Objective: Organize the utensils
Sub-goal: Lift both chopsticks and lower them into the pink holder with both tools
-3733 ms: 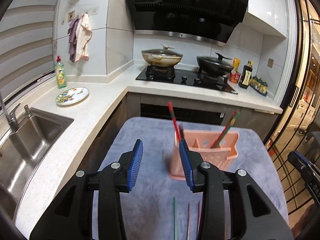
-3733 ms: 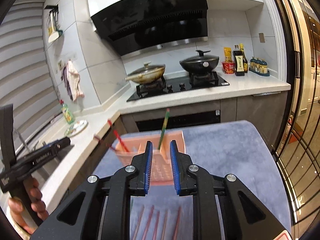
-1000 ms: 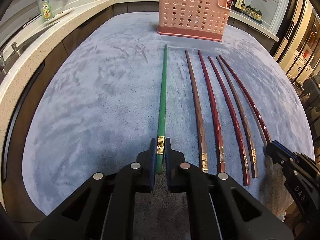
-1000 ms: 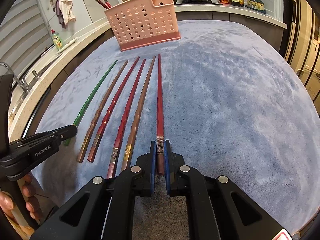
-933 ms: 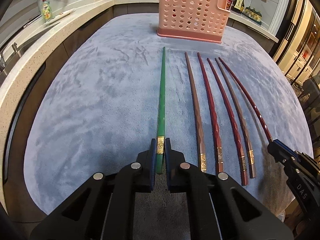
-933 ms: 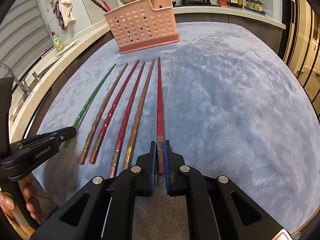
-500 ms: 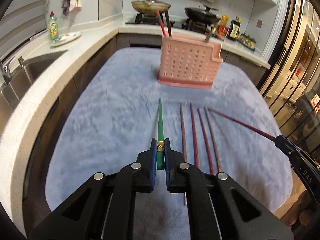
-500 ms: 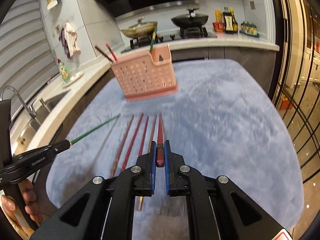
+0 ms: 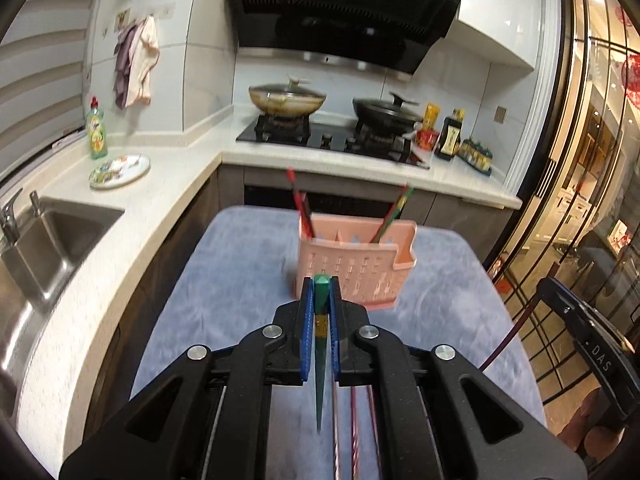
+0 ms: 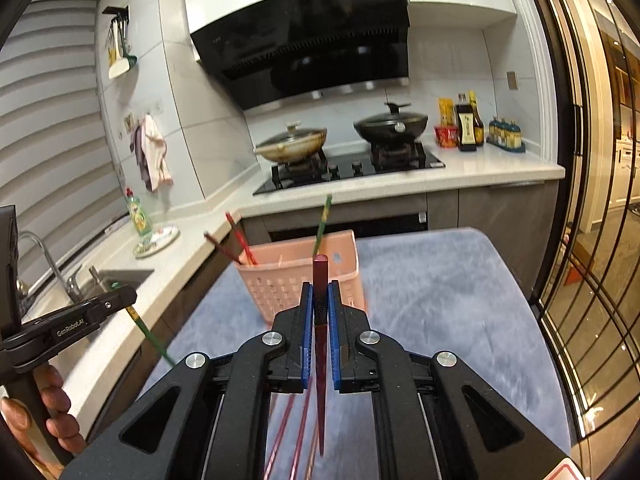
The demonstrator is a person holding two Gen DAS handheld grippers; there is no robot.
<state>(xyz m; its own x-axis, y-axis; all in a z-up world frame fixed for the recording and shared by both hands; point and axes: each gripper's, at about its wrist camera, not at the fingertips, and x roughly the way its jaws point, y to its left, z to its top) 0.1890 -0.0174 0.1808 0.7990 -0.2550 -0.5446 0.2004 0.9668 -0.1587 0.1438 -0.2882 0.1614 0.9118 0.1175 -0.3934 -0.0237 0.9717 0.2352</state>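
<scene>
My left gripper [image 9: 320, 294] is shut on a green chopstick [image 9: 319, 360], held high above the blue-grey cloth [image 9: 240, 280] with its thin tip hanging down. My right gripper [image 10: 320, 296] is shut on a dark red chopstick [image 10: 320, 276] in the same way. Beyond both stands the pink perforated holder [image 9: 352, 268] [image 10: 280, 284], with two reddish chopsticks [image 9: 300, 208] in its left part and a green-and-red one [image 9: 394, 212] in its right part. Several chopsticks [image 10: 282, 432] lie on the cloth under the grippers. A hand [image 10: 56, 412] grips the left tool's handle.
A steel sink [image 9: 48, 248] and white counter run along the left, with a painted plate [image 9: 119, 166] and a green soap bottle [image 9: 97, 128]. Behind the table is a hob with two lidded pans [image 9: 288, 100] and sauce bottles [image 9: 450, 136]. A glass door [image 9: 580, 180] is at the right.
Both grippers rose off the cloth, each carrying its chopstick up. The chopsticks swung from lying flat to hanging tip-down, and the views tilted up toward the kitchen.
</scene>
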